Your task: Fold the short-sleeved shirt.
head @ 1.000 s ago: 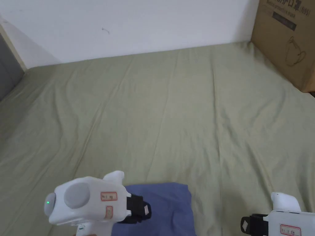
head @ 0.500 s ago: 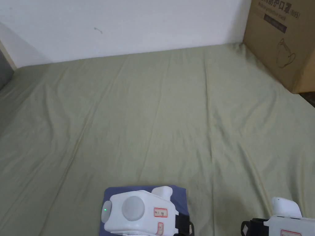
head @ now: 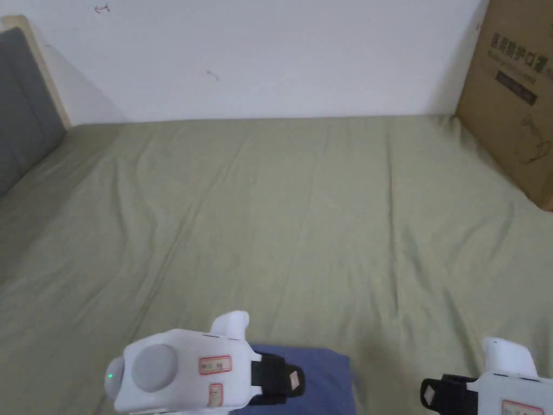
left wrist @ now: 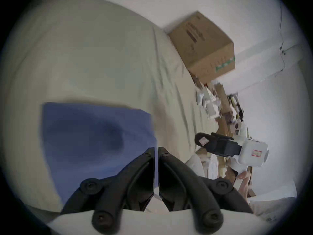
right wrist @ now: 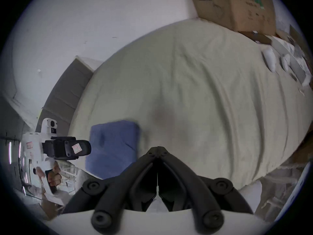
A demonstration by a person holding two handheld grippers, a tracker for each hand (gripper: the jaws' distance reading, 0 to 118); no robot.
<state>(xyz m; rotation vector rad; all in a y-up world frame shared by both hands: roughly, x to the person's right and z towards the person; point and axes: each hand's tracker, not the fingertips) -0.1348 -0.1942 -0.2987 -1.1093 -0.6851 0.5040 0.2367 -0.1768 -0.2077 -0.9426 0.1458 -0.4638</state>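
Both tongs, left (left wrist: 156, 148) and right (right wrist: 157, 148), were closed on nothing above the bed (head: 324, 216), the left over the folded blue shirt (left wrist: 94, 137).

in the head view the bed sheet (head: 302, 216) spreads across the middle of the frame, with the wall (head: 270, 48) behind it along the top. the cardboard box (head: 513, 92) stands on the sheet at the upper right, against the wall, and the headboard (head: 24, 102) rises at the upper left edge. the folded shirt (head: 324, 383) lies on the sheet at the bottom centre. the left gripper (head: 294, 380) sits at the bottom left of centre, its tip over the shirt's left part. the right gripper (head: 429, 394) is in the bottom right corner, well apart from the shirt, over bare sheet.
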